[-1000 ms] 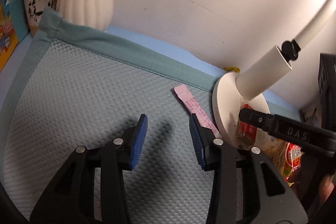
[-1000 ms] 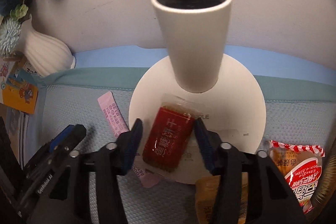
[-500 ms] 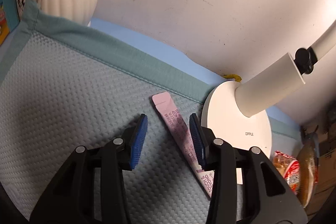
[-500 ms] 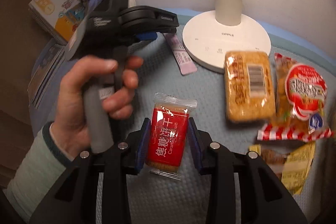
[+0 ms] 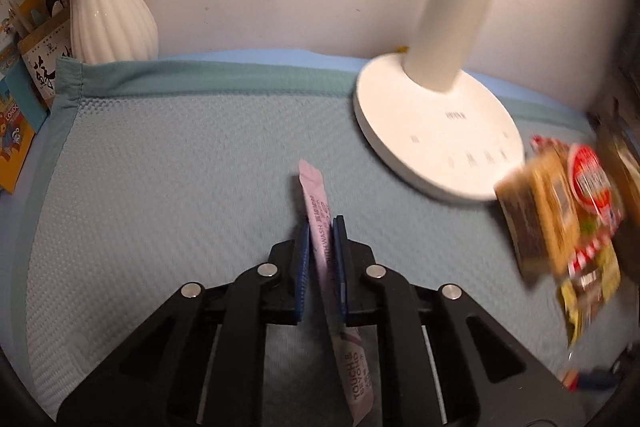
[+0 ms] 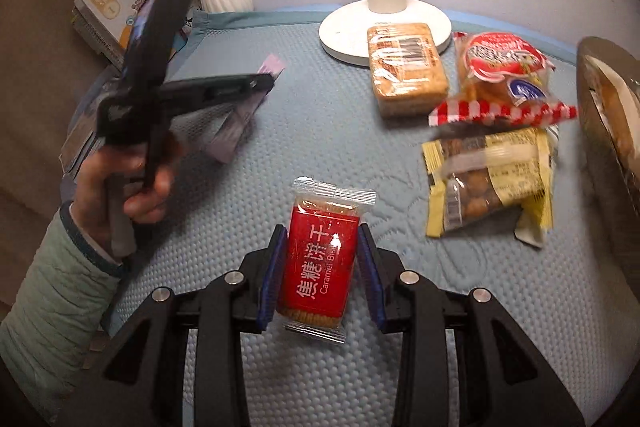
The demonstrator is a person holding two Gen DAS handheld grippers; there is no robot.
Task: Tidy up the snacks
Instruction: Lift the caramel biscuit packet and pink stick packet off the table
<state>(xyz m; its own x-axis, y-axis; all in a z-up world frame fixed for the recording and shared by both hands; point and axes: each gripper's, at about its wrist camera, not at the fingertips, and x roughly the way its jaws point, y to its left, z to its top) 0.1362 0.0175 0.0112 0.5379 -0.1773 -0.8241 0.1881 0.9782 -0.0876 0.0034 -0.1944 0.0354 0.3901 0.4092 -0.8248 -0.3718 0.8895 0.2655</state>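
Bench under a blue-grey quilted mat point(image 6: 360, 155), white lamp base point(image 5: 436, 131) at the back, left claw point(image 5: 320, 247) clamped on a pink sachet point(image 5: 320, 223) above the mat, right claw point(image 6: 322, 263) clamped on a red caramel biscuit pack point(image 6: 320, 259), other snack packets point(image 6: 492, 99) piled right

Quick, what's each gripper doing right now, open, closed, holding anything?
Left gripper: closed on the thin pink sachet.
Right gripper: closed on the red caramel biscuit packet.
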